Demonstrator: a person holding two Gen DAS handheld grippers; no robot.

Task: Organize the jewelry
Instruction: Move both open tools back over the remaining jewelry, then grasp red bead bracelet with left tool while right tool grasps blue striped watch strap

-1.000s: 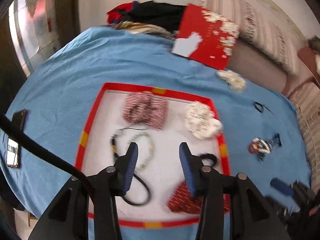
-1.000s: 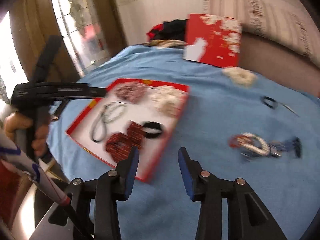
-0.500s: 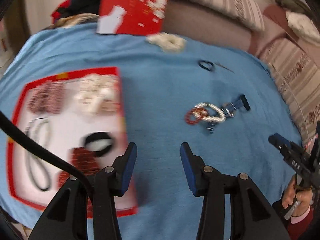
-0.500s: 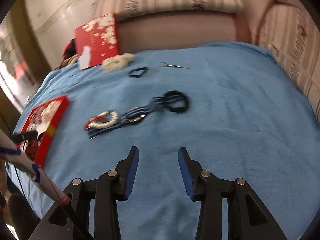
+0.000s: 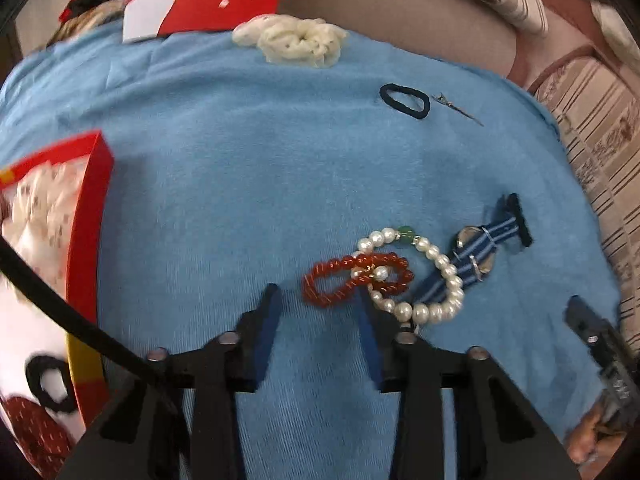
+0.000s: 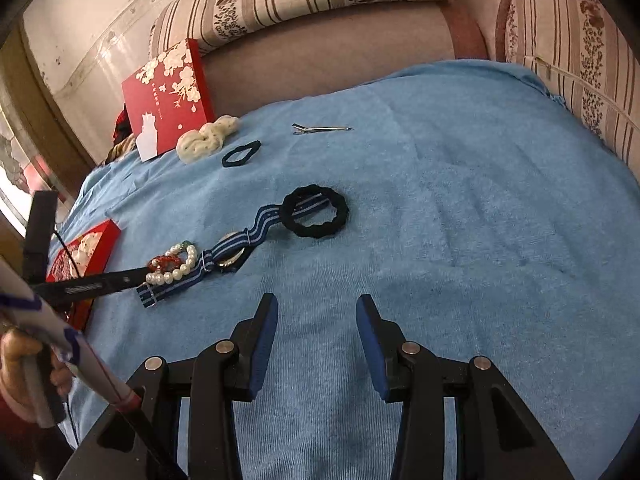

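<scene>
A red coil bracelet (image 5: 352, 280) lies tangled with a pearl bracelet (image 5: 424, 276) and a blue striped watch strap (image 5: 476, 256) on the blue cloth (image 5: 240, 184). My left gripper (image 5: 316, 300) is open, low over the cloth, its right finger touching the red and pearl bracelets. The red tray (image 5: 86, 240) with jewelry stands at the left. My right gripper (image 6: 316, 308) is open and empty above bare cloth. In the right wrist view the pearl bracelet (image 6: 176, 266), the strap (image 6: 232, 248) and a black scrunchie (image 6: 314, 212) lie ahead to the left.
A cream scrunchie (image 5: 296, 40), a thin black hair tie (image 5: 404, 100) and a metal hair clip (image 5: 456, 108) lie at the far side. A red box lid (image 6: 168, 92) leans against the sofa back. Striped cushions (image 6: 580, 60) border the cloth on the right.
My left gripper has swung right from over the tray and come down close to the bracelets. My right gripper has turned right, away from the tray, and now holds still.
</scene>
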